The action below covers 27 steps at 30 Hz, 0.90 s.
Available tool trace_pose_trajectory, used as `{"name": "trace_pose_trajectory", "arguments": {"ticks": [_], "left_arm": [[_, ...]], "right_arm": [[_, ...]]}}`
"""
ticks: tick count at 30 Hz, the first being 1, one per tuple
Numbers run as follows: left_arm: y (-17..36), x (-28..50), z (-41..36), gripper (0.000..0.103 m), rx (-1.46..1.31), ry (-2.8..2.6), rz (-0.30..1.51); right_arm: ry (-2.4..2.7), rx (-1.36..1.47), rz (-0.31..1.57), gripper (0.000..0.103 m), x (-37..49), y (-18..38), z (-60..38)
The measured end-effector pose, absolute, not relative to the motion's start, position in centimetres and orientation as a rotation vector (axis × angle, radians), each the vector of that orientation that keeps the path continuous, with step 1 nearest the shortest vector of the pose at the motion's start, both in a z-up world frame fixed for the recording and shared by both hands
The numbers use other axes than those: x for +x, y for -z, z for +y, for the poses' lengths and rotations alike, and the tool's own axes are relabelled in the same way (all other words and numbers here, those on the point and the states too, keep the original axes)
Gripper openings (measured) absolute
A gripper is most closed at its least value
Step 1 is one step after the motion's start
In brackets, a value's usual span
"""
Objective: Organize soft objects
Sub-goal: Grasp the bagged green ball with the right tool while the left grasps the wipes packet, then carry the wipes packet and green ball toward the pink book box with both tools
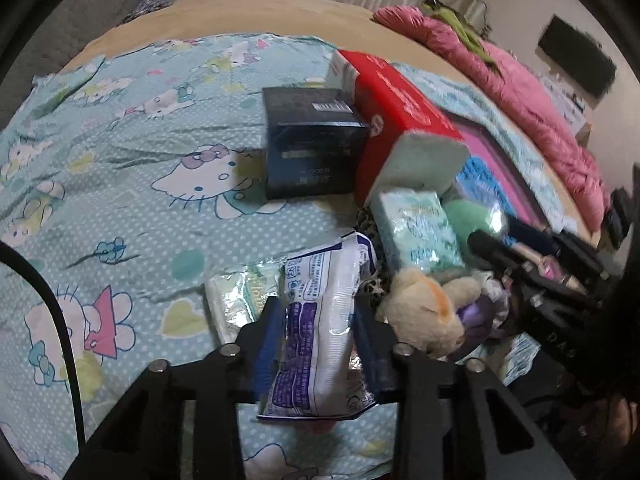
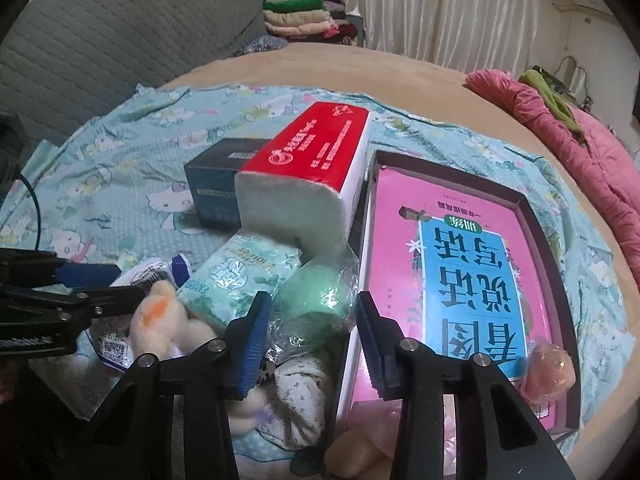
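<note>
My left gripper (image 1: 316, 324) is shut on a white plastic pack with purple print (image 1: 320, 328), held above the Hello Kitty sheet (image 1: 120, 160). Beside it lie a cream plush toy (image 1: 424, 312), a green tissue pack (image 1: 416, 228) and a small tissue pack (image 1: 236, 300). My right gripper (image 2: 310, 312) is open, its jaws either side of a green sponge in clear wrap (image 2: 316, 304). The left gripper shows in the right wrist view (image 2: 100, 280). The plush (image 2: 160, 320) and the green tissue pack (image 2: 240, 272) lie left of the sponge.
A red tissue brick (image 2: 312, 168) leans on a dark blue box (image 2: 216, 184). A shallow box with a pink and blue book (image 2: 460, 264) lies to the right, a pink wrapped item (image 2: 548, 372) on it. A pink quilt (image 2: 580, 148) lies far right. Folded clothes (image 2: 304, 16) are stacked behind.
</note>
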State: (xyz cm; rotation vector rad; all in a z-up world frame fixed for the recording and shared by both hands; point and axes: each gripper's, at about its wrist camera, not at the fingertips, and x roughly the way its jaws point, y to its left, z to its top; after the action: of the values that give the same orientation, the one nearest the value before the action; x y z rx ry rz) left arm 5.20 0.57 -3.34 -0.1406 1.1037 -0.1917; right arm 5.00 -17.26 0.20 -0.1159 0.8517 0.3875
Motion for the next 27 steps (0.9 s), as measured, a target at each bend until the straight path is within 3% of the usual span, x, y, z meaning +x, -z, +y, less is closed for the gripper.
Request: {"name": "trace_pose_trajectory", "arguments": {"ticks": [5, 27], "left_arm": [[3.2, 4.9, 0.5, 0.03, -0.154, 0.213, 1.085], [-3.9, 3.9, 4.7, 0.03, -0.268, 0.148, 0.894]], "right_arm": [[-0.382, -0.087, 0.824, 0.043, 4.6, -0.7, -18.2], [-0.382, 0.058, 0.695, 0.043, 3.3, -3.9, -22.0]]}}
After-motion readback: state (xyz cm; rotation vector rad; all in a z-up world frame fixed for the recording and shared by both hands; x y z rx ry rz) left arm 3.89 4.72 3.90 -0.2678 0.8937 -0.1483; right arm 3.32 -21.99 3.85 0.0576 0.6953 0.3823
